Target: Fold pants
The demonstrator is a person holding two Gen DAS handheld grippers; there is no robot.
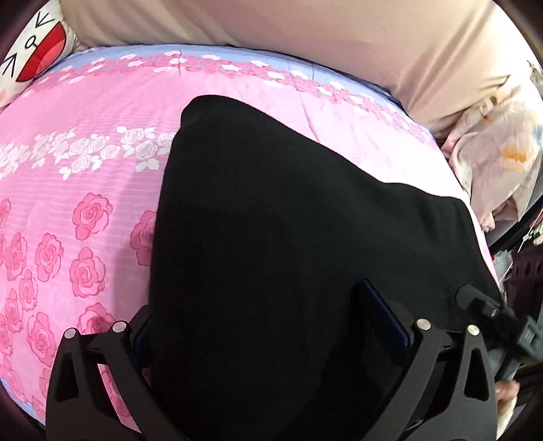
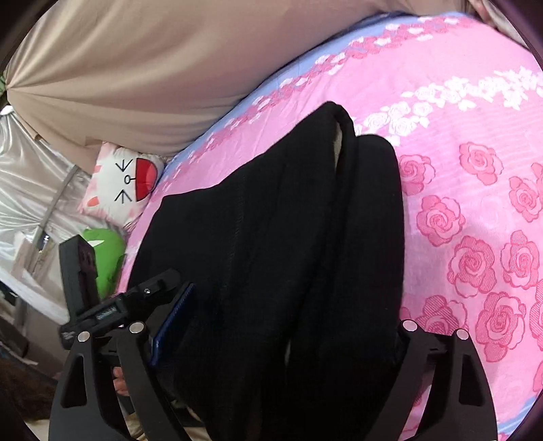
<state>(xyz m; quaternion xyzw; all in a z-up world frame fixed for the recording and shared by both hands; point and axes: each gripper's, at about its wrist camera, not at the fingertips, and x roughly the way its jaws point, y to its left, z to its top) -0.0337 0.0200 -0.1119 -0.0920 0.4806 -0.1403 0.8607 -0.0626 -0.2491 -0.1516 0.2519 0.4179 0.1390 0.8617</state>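
Note:
Black pants [image 1: 271, 210] lie lengthwise on a pink rose-print bedsheet [image 1: 85, 190], their far end rounded. In the right wrist view the pants [image 2: 271, 220] show two long folds side by side, running away to a far end near the sheet's blue border. My left gripper [image 1: 258, 302] stands open, wide, with the near part of the cloth lying between its blue pads [image 1: 383, 315]. My right gripper [image 2: 292, 305] is also open and wide over the near cloth; its right fingertip is hidden by the pants. Each view catches the other gripper at its edge.
Beige fabric [image 1: 305, 30] hangs along the bed's far side. A white cartoon pillow [image 2: 125, 183] and a green plush [image 2: 105, 257] sit at one end. Pale floral bedding [image 1: 502, 159] is bunched at the other end. A hand [image 1: 505, 400] shows at the edge.

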